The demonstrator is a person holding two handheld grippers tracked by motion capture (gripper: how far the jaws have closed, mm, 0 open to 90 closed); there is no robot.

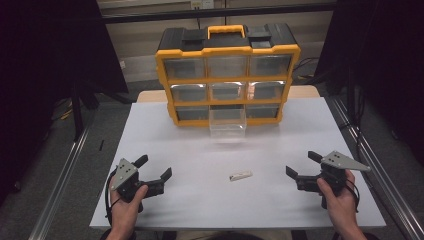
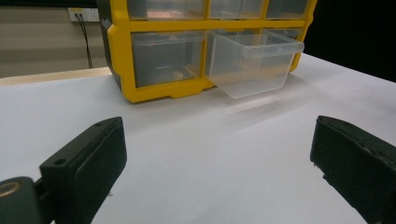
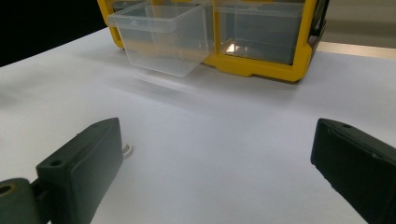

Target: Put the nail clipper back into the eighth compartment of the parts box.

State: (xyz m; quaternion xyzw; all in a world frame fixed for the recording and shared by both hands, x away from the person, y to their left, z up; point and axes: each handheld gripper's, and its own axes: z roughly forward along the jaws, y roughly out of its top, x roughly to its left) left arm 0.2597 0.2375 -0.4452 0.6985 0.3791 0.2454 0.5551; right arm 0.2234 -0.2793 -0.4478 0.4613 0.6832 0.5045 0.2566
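High view: at the bottom of the frame both hands are holding their tongs low over the white desk (image 1: pixel 210 200), the left tongs (image 1: pixel 154 168) at lower left and the right tongs (image 1: pixel 300 164) at lower right, each with jaws spread wide and pinching nothing. Between them, just right of centre, a small white oblong part (image 1: pixel 240 175) is lying flat on the matte sheet, nearer the right tongs but apart from both.

Judging from this, the work is standing at its opening step: nothing is being grasped. The next move probably calls for the right tongs to be swinging inward and dropping low, since the part is thin and lying flat, leaving little for the jaws to bite on.

Farther up the frame, a clear plastic drawer (image 1: pixel 227 121) is standing pulled out from the bottom row's middle slot, thin-walled, box-shaped and looking empty. Behind it the yellow and black organizer cabinet (image 1: pixel 227 50) is rising with three rows of translucent drawers and a carry handle on top.
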